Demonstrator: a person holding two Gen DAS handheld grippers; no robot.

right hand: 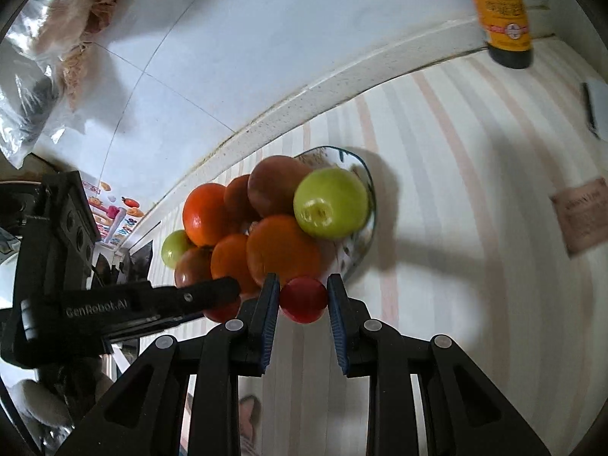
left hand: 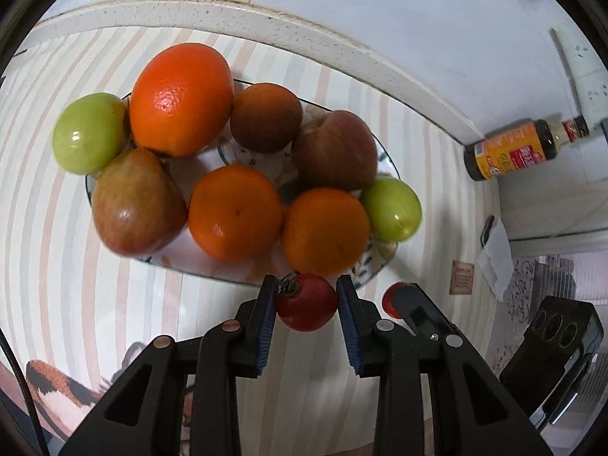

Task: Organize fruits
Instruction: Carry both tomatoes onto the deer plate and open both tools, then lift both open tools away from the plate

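A patterned plate (left hand: 374, 264) on the striped tablecloth holds several oranges (left hand: 181, 99), red apples (left hand: 334, 150) and green apples (left hand: 391, 209). My left gripper (left hand: 306, 302) is shut on a small red tomato (left hand: 306, 306) with a green stem, just in front of the plate's near rim. My right gripper (right hand: 303, 296) is shut on another red tomato (right hand: 303, 299) beside the plate (right hand: 361, 243). The right gripper's tip and its tomato (left hand: 393, 298) show in the left wrist view. The left gripper's body (right hand: 152, 304) shows in the right wrist view.
A dark sauce bottle (left hand: 520, 150) with an orange label stands at the wall; it also shows in the right wrist view (right hand: 503, 11). A brown card (left hand: 462, 277) and a white paper (left hand: 494, 256) lie on the cloth. A raised white ledge (left hand: 266, 22) borders the table. A plastic bag (right hand: 49, 49) hangs left.
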